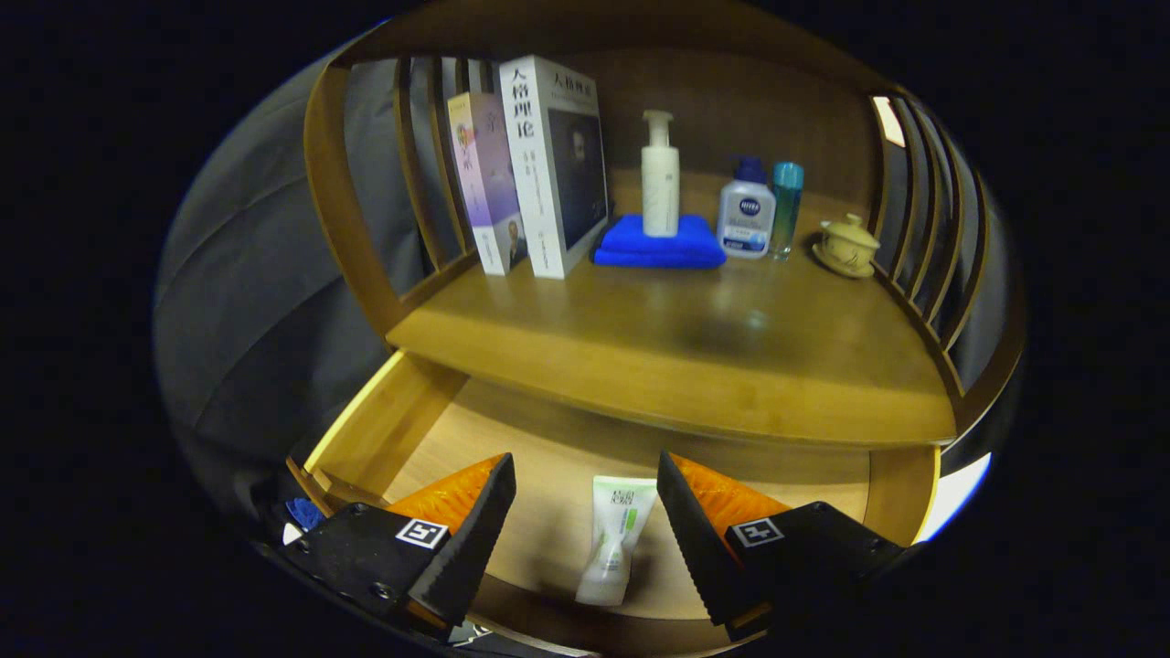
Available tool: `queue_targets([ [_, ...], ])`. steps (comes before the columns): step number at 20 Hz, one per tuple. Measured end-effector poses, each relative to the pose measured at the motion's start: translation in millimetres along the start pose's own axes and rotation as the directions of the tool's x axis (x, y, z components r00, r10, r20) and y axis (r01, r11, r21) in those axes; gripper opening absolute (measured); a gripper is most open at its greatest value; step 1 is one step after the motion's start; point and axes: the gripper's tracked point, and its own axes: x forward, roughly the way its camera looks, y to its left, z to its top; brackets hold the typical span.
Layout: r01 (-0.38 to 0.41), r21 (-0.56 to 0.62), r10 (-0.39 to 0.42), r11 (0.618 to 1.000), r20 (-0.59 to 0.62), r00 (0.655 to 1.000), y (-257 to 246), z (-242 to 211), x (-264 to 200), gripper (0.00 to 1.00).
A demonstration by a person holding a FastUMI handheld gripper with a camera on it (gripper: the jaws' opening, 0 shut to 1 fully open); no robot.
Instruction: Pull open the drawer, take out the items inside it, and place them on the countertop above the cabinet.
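The drawer (384, 439) stands pulled well out from under the countertop (676, 356), its left wall and pale floor exposed, so the step of opening it looks done and the reach inside is the step in hand. On the countertop, from the left, two books (539, 164) stand upright against the slatted side of the shelf, pushed to the back. Next lies a folded blue cloth (660, 245) with a white pump bottle (660, 174) standing on it, then a white bottle with a dark blue cap (746, 212) and a slim teal bottle (786, 206) touching it, then a small lidded teacup on a saucer (847, 245) near the right slats. All this sits toward the rear, leaving the front of the countertop bare, a likely landing place for what comes out of the drawer.

Down in the drawer a white and green tube (617, 539) lies flat on the floor, cap end toward the camera. The gripper (585, 512) is spread wide, one finger on either side of the tube, neither touching it; it holds nothing. It appears lined up to close across the tube's width.
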Motion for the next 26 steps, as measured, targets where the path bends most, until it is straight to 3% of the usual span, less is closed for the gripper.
queue_targets([
  [7, -0.006, -0.011, 0.004, 1.0, -0.209, 0.978, -5, -40, 26, 0.97],
  [17, 0.026, 0.004, -0.023, 1.0, -0.37, 0.929, -16, -79, 46, 0.97],
  [19, 0.026, 0.01, -0.02, 1.0, -0.402, 0.915, -18, -87, 49, 0.92],
  [23, 0.026, -0.017, -0.031, 1.0, -0.403, 0.915, -24, -91, 54, 0.59],
  [24, 0.013, -0.016, -0.019, 1.0, -0.401, 0.916, -22, -92, 51, 0.58],
  [26, -0.016, -0.045, -0.001, 0.999, -0.375, 0.927, -22, -88, 53, 0.44],
])
